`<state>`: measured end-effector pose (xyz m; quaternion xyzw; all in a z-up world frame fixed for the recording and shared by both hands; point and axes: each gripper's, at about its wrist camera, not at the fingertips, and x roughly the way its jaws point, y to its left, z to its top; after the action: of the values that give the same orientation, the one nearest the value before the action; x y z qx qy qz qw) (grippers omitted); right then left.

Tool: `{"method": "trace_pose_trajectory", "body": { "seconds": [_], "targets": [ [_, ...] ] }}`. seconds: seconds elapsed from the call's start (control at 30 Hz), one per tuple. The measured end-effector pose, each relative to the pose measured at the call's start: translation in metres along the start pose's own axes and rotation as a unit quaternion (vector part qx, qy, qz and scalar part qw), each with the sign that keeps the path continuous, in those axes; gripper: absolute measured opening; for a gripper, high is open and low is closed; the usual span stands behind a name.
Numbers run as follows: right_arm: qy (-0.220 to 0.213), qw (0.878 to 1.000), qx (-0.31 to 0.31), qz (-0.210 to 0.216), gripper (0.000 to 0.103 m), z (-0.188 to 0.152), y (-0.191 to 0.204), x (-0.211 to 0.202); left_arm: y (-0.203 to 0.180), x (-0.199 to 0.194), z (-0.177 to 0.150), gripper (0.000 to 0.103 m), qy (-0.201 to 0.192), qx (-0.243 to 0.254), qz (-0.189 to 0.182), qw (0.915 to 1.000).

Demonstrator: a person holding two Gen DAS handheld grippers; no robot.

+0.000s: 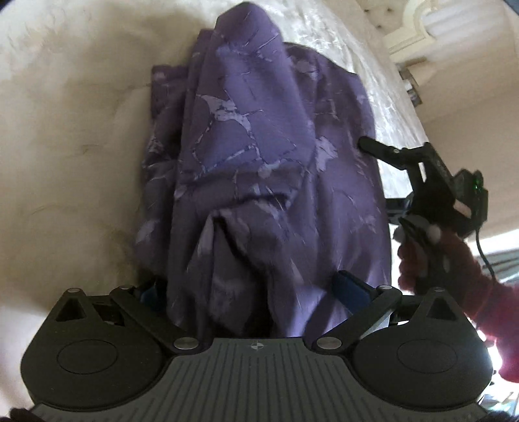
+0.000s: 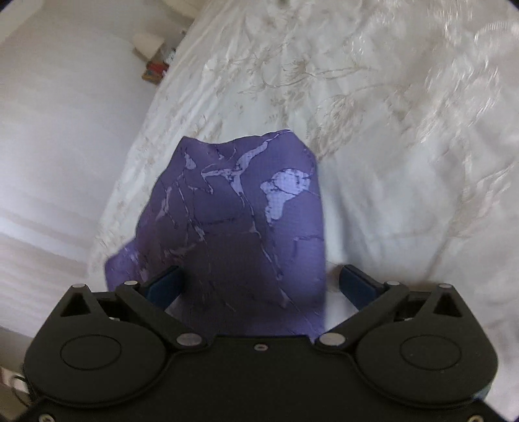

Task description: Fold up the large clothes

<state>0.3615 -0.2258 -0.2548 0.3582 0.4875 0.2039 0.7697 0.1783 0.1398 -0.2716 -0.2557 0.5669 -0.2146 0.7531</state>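
A large purple garment (image 1: 259,155) with a pale marbled print lies bunched on a white embroidered bedspread (image 1: 340,42). My left gripper (image 1: 249,292) stands wide open, with a fold of the cloth draped between its blue fingers (image 1: 352,285). My right gripper (image 2: 259,285) is also wide open, and a flap of the same garment (image 2: 240,207) lies loose between its fingers (image 2: 356,285). The right gripper also shows in the left wrist view (image 1: 421,168), at the garment's right edge, held by a hand in a red sleeve.
A cream plush surface (image 1: 65,146) lies left of the garment. The bed's edge runs along a white wall, with a small box and clutter (image 2: 155,61) beside it. A white headboard and furniture (image 1: 421,29) stand at the far right.
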Motion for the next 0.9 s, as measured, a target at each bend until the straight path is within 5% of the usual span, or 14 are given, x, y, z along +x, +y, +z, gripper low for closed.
{"method": "trace_pose_trajectory", "body": {
  "seconds": [0.1, 0.23, 0.33, 0.53, 0.77, 0.9],
  "targets": [
    [0.011, 0.999, 0.027, 0.027, 0.102, 0.004, 0.000, 0.009, 0.006, 0.005, 0.007, 0.103, 0.016, -0.014, -0.016, 0.9996],
    [0.027, 1.000, -0.007, 0.000, 0.065, 0.010, 0.013, 0.006, 0.007, 0.001, 0.011, 0.099, 0.020, -0.023, -0.052, 0.9982],
    [0.020, 0.999, 0.008, 0.032, 0.054, 0.017, 0.005, -0.014, -0.013, 0.007, 0.009, 0.100, 0.021, 0.001, -0.050, 0.9985],
    [-0.017, 1.000, -0.019, 0.013, 0.054, 0.050, -0.017, -0.074, -0.075, 0.056, 0.007, 0.100, 0.019, 0.005, -0.088, 0.9959],
    [-0.066, 0.994, -0.049, -0.077, 0.054, 0.111, -0.077, -0.177, -0.184, 0.150, 0.029, 0.099, 0.035, 0.070, -0.128, 0.9887],
    [-0.086, 0.987, -0.047, -0.130, 0.062, 0.134, -0.110, -0.216, -0.229, 0.185, 0.036, 0.096, 0.036, 0.099, -0.112, 0.9882]
  ]
}}
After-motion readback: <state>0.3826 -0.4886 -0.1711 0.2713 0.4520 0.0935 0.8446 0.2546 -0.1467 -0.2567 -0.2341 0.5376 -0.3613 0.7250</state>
